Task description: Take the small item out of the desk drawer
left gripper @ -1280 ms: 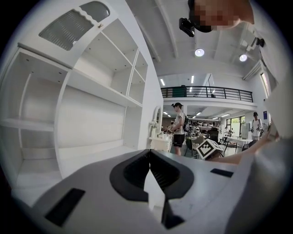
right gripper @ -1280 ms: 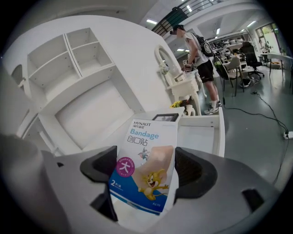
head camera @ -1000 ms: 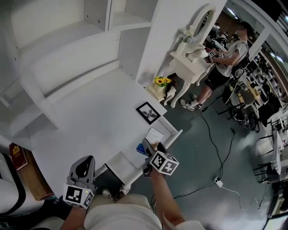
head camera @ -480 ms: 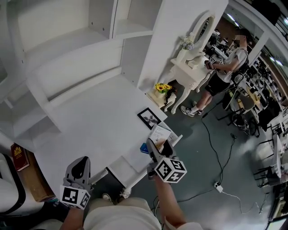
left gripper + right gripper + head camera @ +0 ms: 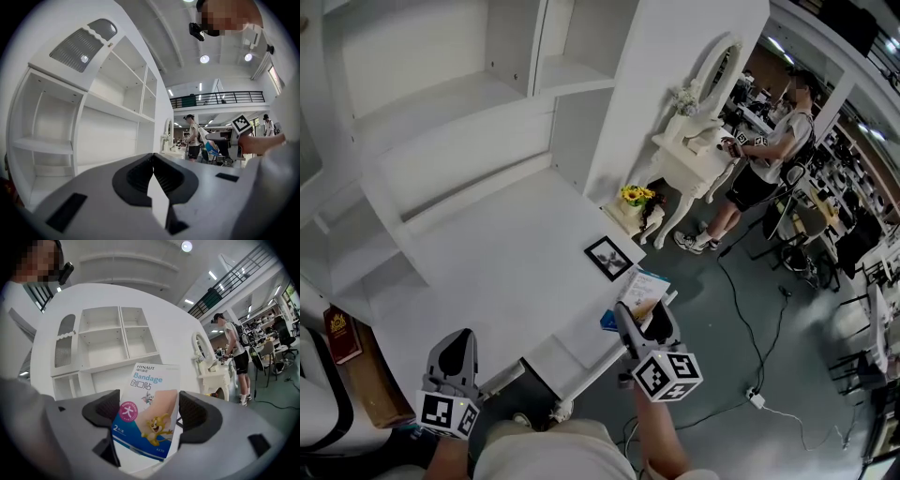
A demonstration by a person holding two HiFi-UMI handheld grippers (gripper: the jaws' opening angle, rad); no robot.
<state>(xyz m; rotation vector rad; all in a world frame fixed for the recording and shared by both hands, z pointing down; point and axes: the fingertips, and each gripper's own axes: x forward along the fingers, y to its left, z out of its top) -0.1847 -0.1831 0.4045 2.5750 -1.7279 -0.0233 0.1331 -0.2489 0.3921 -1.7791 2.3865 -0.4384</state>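
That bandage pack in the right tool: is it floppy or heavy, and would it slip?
The bandage pack sticks out of the right tool flat and unbent, so it is probably stiff card. It looks thin, so likely light and crushable. Its printed face may be slippery.

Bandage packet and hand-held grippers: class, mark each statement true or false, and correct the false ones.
1. The right hand-held gripper grips the bandage packet between its jaws. True.
2. The left hand-held gripper is wide open. False: its jaws are together, with nothing between them.
3. A framed picture lies flat near the edge of the white desk. True.
4. The person in the background sits at the dressing table. False: that person stands beside it.
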